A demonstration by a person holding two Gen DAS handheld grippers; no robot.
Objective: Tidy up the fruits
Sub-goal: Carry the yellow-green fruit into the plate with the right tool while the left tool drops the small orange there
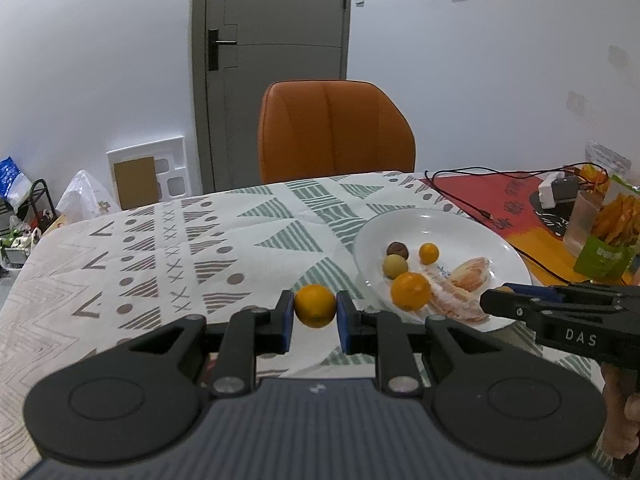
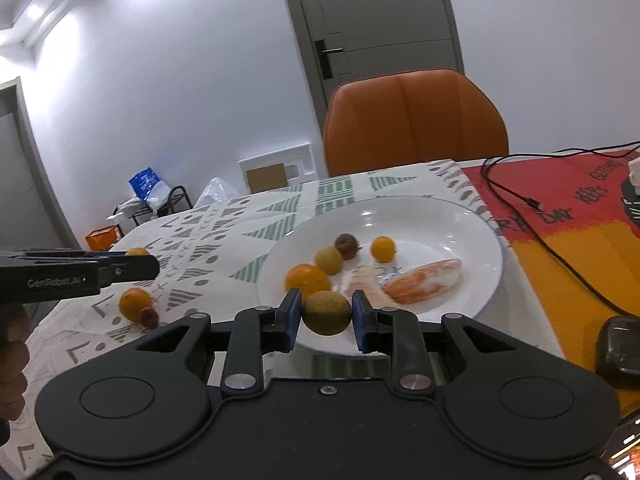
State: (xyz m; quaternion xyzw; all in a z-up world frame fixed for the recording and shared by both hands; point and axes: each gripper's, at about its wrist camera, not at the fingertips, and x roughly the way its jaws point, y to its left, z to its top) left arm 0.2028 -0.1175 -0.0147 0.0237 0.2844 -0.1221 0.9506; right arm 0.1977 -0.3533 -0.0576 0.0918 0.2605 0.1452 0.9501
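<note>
- Notably, both grippers were loaded: the left gripper [image 1: 313,322] was closed on a small orange [image 1: 315,305], pinched between its blue pads, and the right gripper [image 2: 327,322] was closed on a brownish-green round fruit [image 2: 327,312].
- In the left wrist view the white plate [image 1: 400,228] lay to the right of and just beyond the held orange, which sat over the patterned tablecloth [image 1: 160,240] near the plate's left rim.
- In the right wrist view the held fruit sat at the plate's near rim, lower centre of frame, so the right gripper was judged nearer the drop point.
- Already on the plate: a larger orange [image 2: 307,279], a small orange [image 2: 383,249], two round fruits, and peeled citrus segments [image 2: 424,282].
- Off the plate, at lower left of the right wrist view, a loose orange [image 2: 135,303] rested touching a small reddish fruit [image 2: 150,317].
</note>
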